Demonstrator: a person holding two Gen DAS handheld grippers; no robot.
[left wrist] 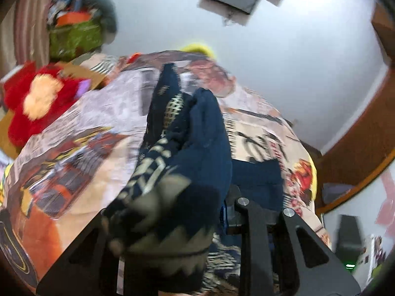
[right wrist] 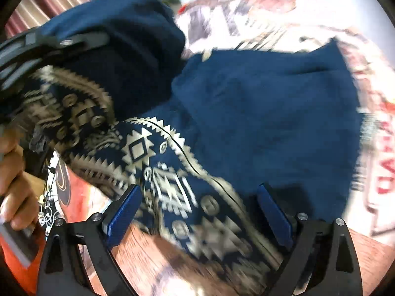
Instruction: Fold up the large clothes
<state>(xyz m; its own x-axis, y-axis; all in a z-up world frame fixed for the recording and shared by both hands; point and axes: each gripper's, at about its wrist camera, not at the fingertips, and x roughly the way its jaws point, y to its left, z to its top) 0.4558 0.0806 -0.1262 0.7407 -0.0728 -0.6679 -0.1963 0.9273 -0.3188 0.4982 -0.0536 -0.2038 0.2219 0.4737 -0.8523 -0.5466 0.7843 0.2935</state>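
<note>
The left gripper was clamped on a bunched fold of the navy garment, its cream-patterned hem wadded between the fingers and lifted above the printed bedspread on the bed. Right of that hanging bunch, the rest of the garment lay spread flat on the bedspread. Further right, near the patterned border, the right gripper hovered with its fingers wide apart, holding nothing. The risk, as I judged it, was a thick, uneven pinch: layers could slip from the left grip, or the lift could drag the flat part askew and crease the fold.
</note>
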